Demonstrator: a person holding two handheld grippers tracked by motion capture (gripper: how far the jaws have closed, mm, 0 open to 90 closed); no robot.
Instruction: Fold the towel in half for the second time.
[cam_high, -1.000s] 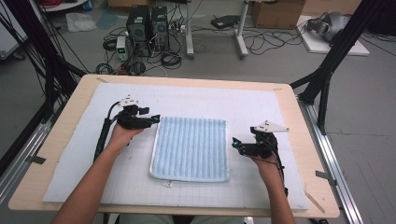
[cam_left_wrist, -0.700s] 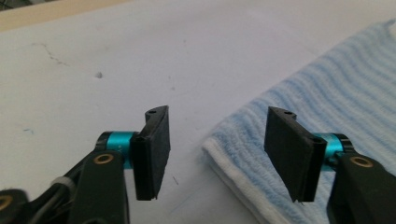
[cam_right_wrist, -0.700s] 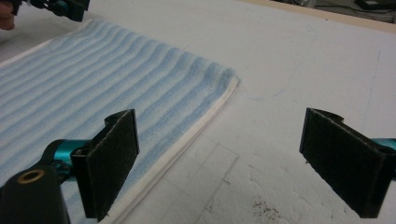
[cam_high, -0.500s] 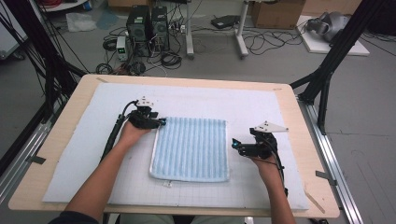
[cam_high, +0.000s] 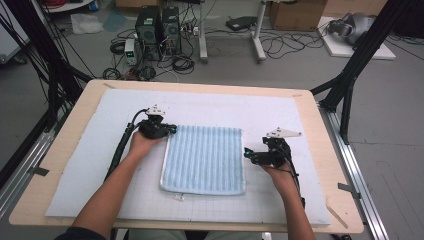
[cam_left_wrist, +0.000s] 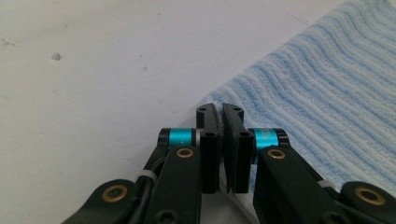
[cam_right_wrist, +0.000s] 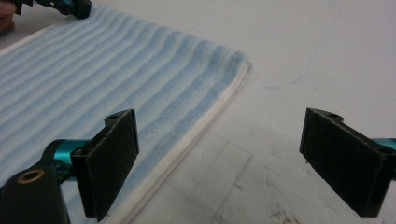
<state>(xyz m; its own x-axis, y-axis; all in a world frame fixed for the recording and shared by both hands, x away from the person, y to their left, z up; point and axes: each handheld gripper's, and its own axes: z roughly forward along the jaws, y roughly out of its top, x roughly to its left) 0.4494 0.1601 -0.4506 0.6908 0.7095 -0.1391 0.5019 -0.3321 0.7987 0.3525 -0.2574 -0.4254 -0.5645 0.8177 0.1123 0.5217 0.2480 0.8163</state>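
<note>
The right gripper (cam_high: 248, 154) hovered with jaws wide, straddling the near right edge of the blue towel (cam_high: 205, 159), which lay flat on the white mat (cam_high: 90, 165). Farther off, the left gripper (cam_left_wrist: 221, 109) had just been closing onto the towel's far left corner; that shallow pinch might slip when lifted.

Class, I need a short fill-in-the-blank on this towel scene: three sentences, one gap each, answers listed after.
1. The towel has stripes of white and ____.
2. The left gripper has just closed its jaws at the towel's ____.
3. The right gripper has its jaws ____, astride the towel's white edge.

Missing words: blue; corner; open
</note>
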